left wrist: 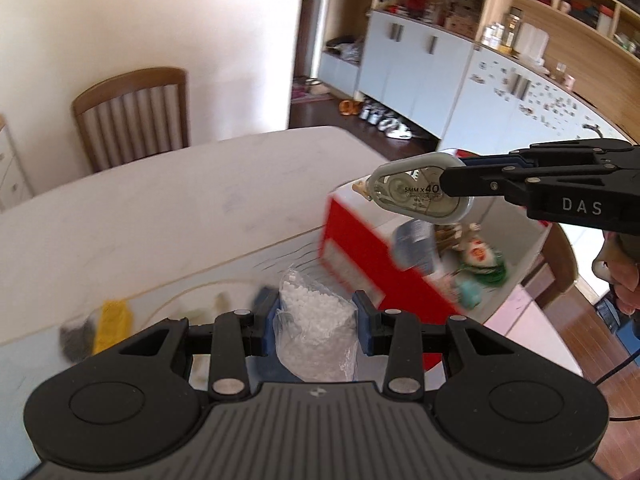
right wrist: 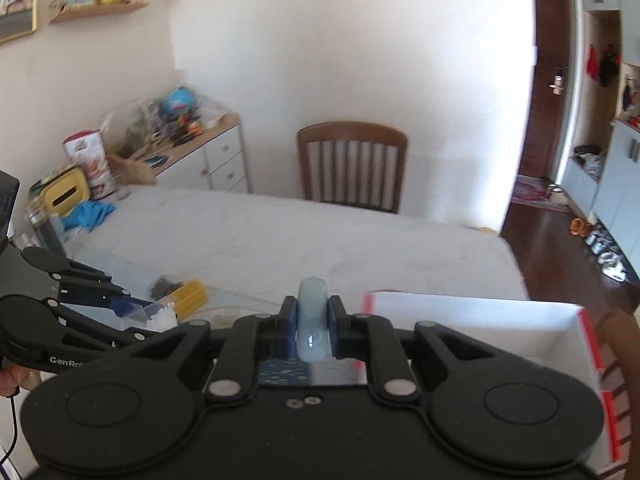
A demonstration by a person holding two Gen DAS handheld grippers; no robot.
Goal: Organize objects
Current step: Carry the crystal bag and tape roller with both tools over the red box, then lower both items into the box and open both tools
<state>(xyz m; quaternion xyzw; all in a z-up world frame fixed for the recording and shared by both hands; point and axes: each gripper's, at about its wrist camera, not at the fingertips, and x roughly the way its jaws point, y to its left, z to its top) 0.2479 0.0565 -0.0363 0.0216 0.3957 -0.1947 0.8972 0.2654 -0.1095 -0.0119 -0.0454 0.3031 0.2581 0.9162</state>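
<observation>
My left gripper (left wrist: 318,308) is shut on a clear plastic bag of white pellets (left wrist: 316,332), held up over the white table (left wrist: 160,216). My right gripper (left wrist: 452,184) comes in from the right, shut on a grey correction tape dispenser (left wrist: 408,190), above a red and white box (left wrist: 352,248). In the right wrist view the correction tape (right wrist: 314,292) shows edge-on between the blue pads of the right gripper (right wrist: 313,320). The left gripper (right wrist: 132,308) with the bag (right wrist: 160,318) is at the left, and the open box (right wrist: 480,320) lies to the right.
The box holds a blue-grey packet (left wrist: 414,244) and small colourful figures (left wrist: 480,260). A yellow item (left wrist: 114,324) and a dark grey one (left wrist: 74,340) lie on the table. A wooden chair (right wrist: 352,164) stands at the far side, and a cluttered cabinet (right wrist: 188,140) at the left.
</observation>
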